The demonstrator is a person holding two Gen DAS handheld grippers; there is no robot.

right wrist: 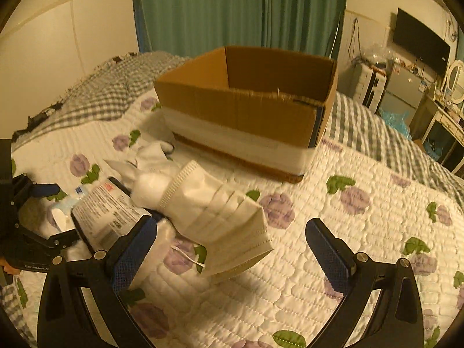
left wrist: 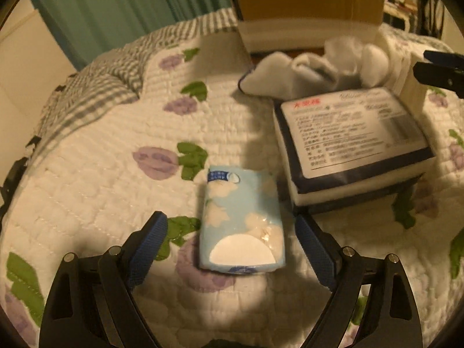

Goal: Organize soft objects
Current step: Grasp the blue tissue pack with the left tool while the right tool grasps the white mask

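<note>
A light-blue tissue pack [left wrist: 242, 220] lies on the quilt between the fingers of my open left gripper [left wrist: 232, 229], not touched. Right of it lies a white pack with a dark-blue edge and printed label [left wrist: 353, 142], also in the right wrist view [right wrist: 107, 211]. Behind it lie white socks [left wrist: 290, 75] and cotton balls [left wrist: 371, 58]. In the right wrist view a stack of white face masks [right wrist: 220, 217] lies between the fingers of my open right gripper [right wrist: 232, 240], with a cotton ball [right wrist: 149, 190] at its far end. An open cardboard box [right wrist: 246, 110] stands beyond.
Everything rests on a bed with a floral quilt [right wrist: 348, 246] and a grey checked blanket [right wrist: 98, 95]. Green curtains [right wrist: 232, 8] hang behind. Furniture, a fridge and a dark screen [right wrist: 420, 43] stand at the far right. The left gripper shows at the left edge [right wrist: 34, 217].
</note>
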